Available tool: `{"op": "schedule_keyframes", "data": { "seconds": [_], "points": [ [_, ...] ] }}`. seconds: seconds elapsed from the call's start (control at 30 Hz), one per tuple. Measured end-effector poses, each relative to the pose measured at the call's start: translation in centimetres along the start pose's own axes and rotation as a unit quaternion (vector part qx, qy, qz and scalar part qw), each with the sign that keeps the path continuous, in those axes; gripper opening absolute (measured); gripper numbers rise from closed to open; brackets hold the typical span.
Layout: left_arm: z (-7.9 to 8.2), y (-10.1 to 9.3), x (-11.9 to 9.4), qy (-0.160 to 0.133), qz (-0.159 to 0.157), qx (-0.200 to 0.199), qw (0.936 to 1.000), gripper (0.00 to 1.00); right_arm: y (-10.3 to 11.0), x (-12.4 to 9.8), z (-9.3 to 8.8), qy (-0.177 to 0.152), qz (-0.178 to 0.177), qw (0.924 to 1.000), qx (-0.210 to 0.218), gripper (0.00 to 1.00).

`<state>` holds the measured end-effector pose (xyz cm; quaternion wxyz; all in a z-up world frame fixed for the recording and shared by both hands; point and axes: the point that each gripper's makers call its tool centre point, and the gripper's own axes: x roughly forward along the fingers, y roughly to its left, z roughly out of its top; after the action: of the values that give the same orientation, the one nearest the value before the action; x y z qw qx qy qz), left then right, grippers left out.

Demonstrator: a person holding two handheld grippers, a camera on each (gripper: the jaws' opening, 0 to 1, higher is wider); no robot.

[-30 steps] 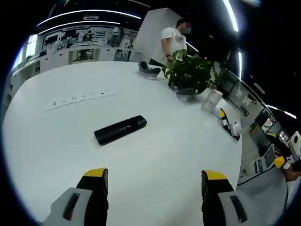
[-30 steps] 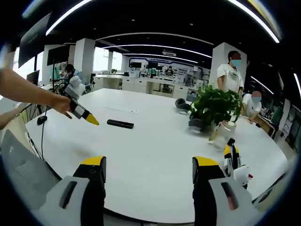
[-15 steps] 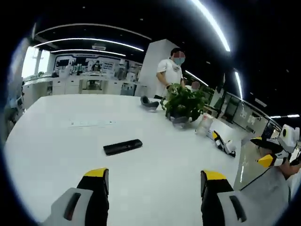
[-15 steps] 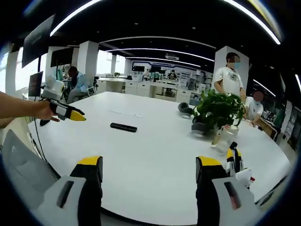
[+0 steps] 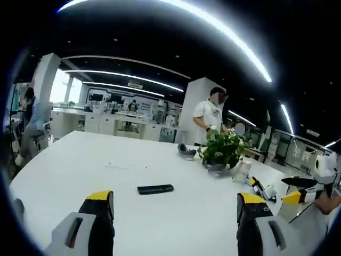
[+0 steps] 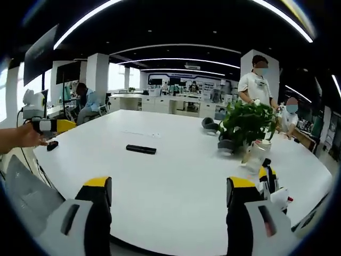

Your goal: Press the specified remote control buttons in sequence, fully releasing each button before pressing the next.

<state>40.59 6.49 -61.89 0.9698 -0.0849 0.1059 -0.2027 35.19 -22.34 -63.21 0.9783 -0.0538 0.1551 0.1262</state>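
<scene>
My left tongs point(image 5: 173, 205) stand wide open with nothing between the yellow-tipped jaws, held above the near part of the white table point(image 5: 69, 160). My right tongs point(image 6: 165, 192) are spread just as wide and also hold nothing, over the table's near edge. The remote point(image 5: 155, 189) lies flat on the table ahead of the left tongs, between the lines of the two jaws and well apart from them; in the right gripper view the remote point(image 6: 141, 149) sits farther out toward the middle of the table, left of centre. Beyond it and to the right stands a potted plant point(image 5: 221, 152), with a clear jar point(image 6: 254, 153) just beside it and a grey headset point(image 5: 186, 152) lying near it on the far side. A spare yellow-and-black gripper point(image 6: 268, 181) rests on the table by my right jaw. A person in a white shirt point(image 6: 257, 85) stands behind the plant.
</scene>
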Motion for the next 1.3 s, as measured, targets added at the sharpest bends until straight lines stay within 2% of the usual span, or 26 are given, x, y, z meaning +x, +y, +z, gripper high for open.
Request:
{"op": "schedule_keyframes", "data": {
  "seconds": [0.1,0.27,0.3,0.37,0.43,0.5,0.57,0.67,0.8,0.9,0.93,0.97,1.03,1.07,1.13,1.23,1.3],
  "points": [
    [-0.2,-0.7,-1.5,-0.01,0.009,0.008,0.9999,1.0,-0.1,-0.3,0.6,-0.017,0.001,0.9998,0.007,0.96],
    [-0.7,-1.0,-3.4,-0.022,0.029,0.007,0.9993,1.0,0.0,-0.2,0.5,-0.016,0.005,0.9998,0.013,0.98],
    [-0.8,-1.1,-3.7,-0.022,0.032,0.008,0.9992,1.0,-0.2,-0.5,0.9,-0.027,0.002,0.9995,0.013,0.97],
    [-0.6,-1.0,-4.3,-0.025,0.044,0.024,0.9984,1.0,-0.5,-0.9,1.9,-0.054,-0.003,0.9983,0.019,0.96],
    [-0.3,-0.9,-5.0,-0.021,0.057,0.057,0.9965,1.0,-0.8,-1.2,2.0,-0.058,-0.007,0.9977,0.035,0.96],
    [0.2,-0.9,-5.7,-0.035,0.063,0.073,0.9947,1.0,-1.2,-1.0,1.7,-0.051,-0.008,0.9975,0.049,0.96],
    [0.7,-0.7,-6.4,-0.054,0.069,0.072,0.9936,1.0,-1.2,-1.0,1.7,-0.048,-0.001,0.9964,0.069,0.98],
    [0.8,0.0,-7.1,-0.073,0.081,0.058,0.9923,1.0,-1.6,-1.2,1.5,-0.049,-0.005,0.9964,0.069,0.98],
    [0.1,0.8,-7.6,-0.076,0.095,0.042,0.9917,1.0,-1.7,-1.5,0.5,-0.048,0.005,0.9947,0.091,1.0],
    [-0.1,0.8,-8.1,-0.087,0.103,0.051,0.9895,1.0,-1.3,-2.4,1.2,-0.094,0.012,0.9894,0.111,1.0],
    [-0.2,0.9,-8.2,-0.088,0.106,0.054,0.989,1.0,-1.3,-2.4,1.2,-0.1,0.013,0.9887,0.112,1.0],
    [-0.7,1.0,-8.1,-0.082,0.108,0.055,0.9893,1.0,-1.1,-2.4,0.8,-0.095,0.013,0.989,0.112,1.0],
    [-2.3,1.4,-8.0,-0.045,0.117,0.06,0.9903,1.0,-0.7,-2.0,0.4,-0.087,0.017,0.9896,0.114,1.0],
    [-2.5,1.6,-8.1,-0.043,0.122,0.067,0.9894,1.0,-0.7,-1.8,0.2,-0.08,0.016,0.9907,0.109,1.0],
    [-2.6,1.8,-8.1,-0.047,0.126,0.074,0.9881,1.0,-0.7,-1.5,-0.1,-0.067,0.009,0.9937,0.089,0.99],
    [-2.1,2.1,-8.2,-0.06,0.13,0.06,0.9878,1.0,-0.6,-1.1,-0.6,-0.052,0.007,0.9953,0.081,0.99],
    [-2.1,2.1,-8.2,-0.058,0.133,0.071,0.9868,1.0,-0.5,-0.9,-0.9,-0.045,0.009,0.9961,0.076,0.99]
  ]
}}
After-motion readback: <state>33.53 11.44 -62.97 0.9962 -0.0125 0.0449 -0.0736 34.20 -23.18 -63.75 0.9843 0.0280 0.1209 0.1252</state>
